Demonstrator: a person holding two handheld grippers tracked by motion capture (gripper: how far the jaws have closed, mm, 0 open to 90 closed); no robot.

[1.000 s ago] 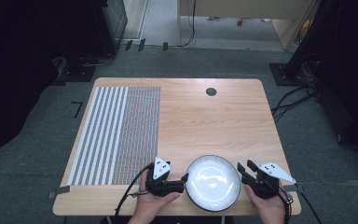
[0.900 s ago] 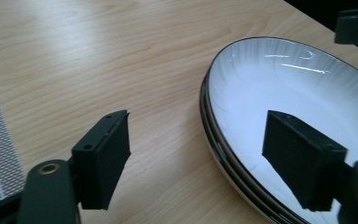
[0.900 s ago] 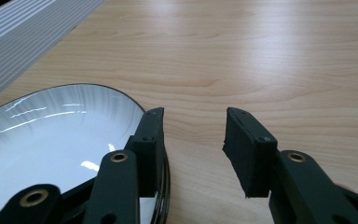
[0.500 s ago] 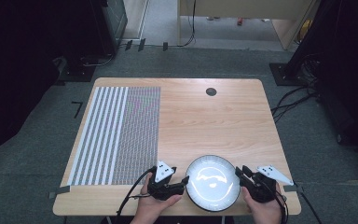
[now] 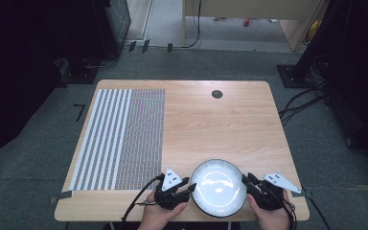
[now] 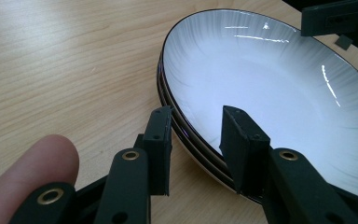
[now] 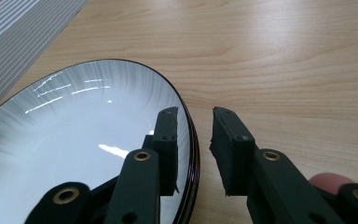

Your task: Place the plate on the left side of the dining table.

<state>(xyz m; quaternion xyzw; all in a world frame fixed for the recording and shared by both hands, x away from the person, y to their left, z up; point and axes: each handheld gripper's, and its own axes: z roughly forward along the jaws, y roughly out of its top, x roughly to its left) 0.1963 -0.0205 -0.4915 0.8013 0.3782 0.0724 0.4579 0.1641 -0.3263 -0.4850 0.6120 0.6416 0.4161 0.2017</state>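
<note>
A stack of white plates [image 5: 218, 187] with dark rims lies near the table's front edge. My left gripper [image 5: 188, 186] straddles its left rim. In the left gripper view the plates [image 6: 261, 74] run between the jaws of this gripper [image 6: 196, 126], one outside the rim and one over the white inside. My right gripper [image 5: 247, 181] straddles the right rim the same way; in its own view the gripper [image 7: 195, 126] shows bare wood between the outer jaw and the plates [image 7: 74, 126]. Both pairs of jaws have just been closing, and neither visibly presses on the rim.
A grey-and-white striped mat [image 5: 120, 139] covers the table's left part. A small black round cap [image 5: 217, 94] sits at the far edge. Bare wood [image 5: 220, 124] stretches beyond the plates. Cables lie on the floor at the right [image 5: 302, 103].
Both pairs of jaws have narrowed around the plates' rim, the left one most. The hands have hardly shifted, and the plates lie where they were.
</note>
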